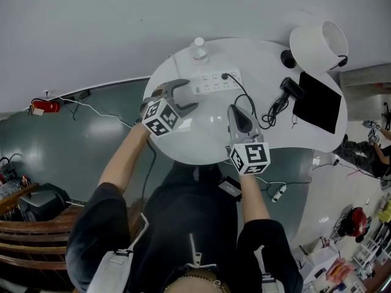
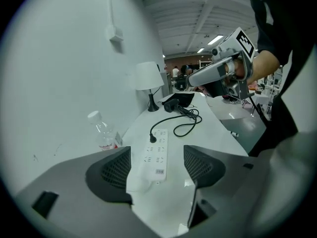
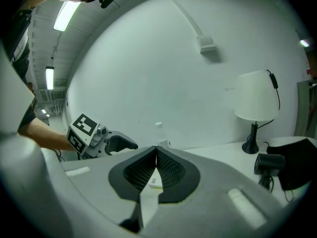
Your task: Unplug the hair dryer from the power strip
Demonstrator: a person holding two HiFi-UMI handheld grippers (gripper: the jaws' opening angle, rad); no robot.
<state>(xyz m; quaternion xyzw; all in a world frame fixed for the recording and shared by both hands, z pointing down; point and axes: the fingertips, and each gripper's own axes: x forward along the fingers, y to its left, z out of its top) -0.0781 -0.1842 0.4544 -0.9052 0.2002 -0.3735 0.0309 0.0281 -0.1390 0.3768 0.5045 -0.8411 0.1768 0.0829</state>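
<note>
Head view: approach step, left gripper point(image 1: 189, 95) wide, empty, at power strip's point(image 1: 217, 81) left end, right gripper point(image 1: 236, 110) closed, empty; next, brace strip, pull plug point(image 1: 225, 76).

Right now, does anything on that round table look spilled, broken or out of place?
Nothing stands out. The water bottle stands upright, the power strip lies flat with the black plug seated in it, and the hair dryer lies near the lamp. Its cord is loosely tangled; nothing looks spilled or broken.
</note>
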